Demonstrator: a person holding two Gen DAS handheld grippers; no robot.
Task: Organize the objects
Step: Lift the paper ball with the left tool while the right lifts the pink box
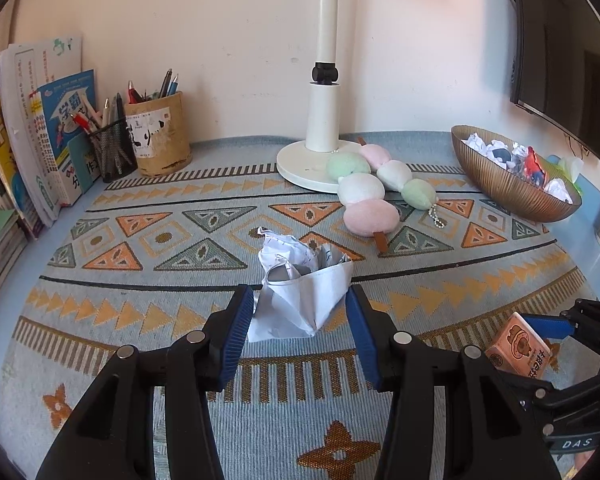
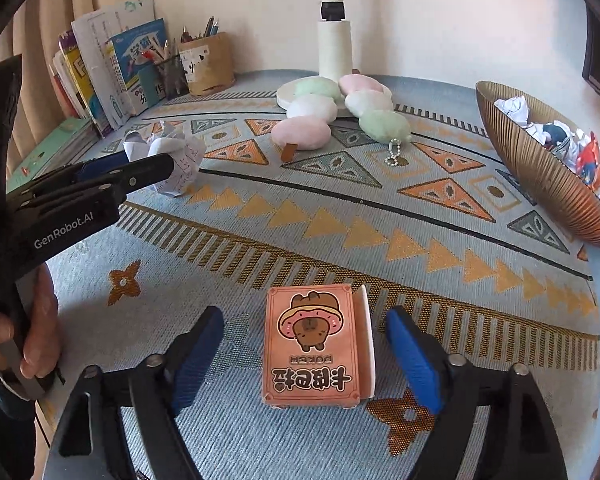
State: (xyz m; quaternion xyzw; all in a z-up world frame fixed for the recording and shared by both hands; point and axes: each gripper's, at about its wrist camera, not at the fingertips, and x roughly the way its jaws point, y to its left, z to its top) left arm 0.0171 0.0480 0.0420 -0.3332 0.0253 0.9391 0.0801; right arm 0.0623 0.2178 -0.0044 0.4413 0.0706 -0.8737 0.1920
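Note:
A crumpled white paper lies on the patterned mat between the blue pads of my left gripper, which is open around it, the pads close to its sides. It also shows in the right wrist view. An orange poker card box with a cartoon bear lies flat between the wide-open fingers of my right gripper. The box also shows in the left wrist view.
A brown ribbed bowl holding crumpled papers and wrappers stands at the right. Two plush dango skewers lie by a white lamp base. Pen holders and upright books stand at the back left.

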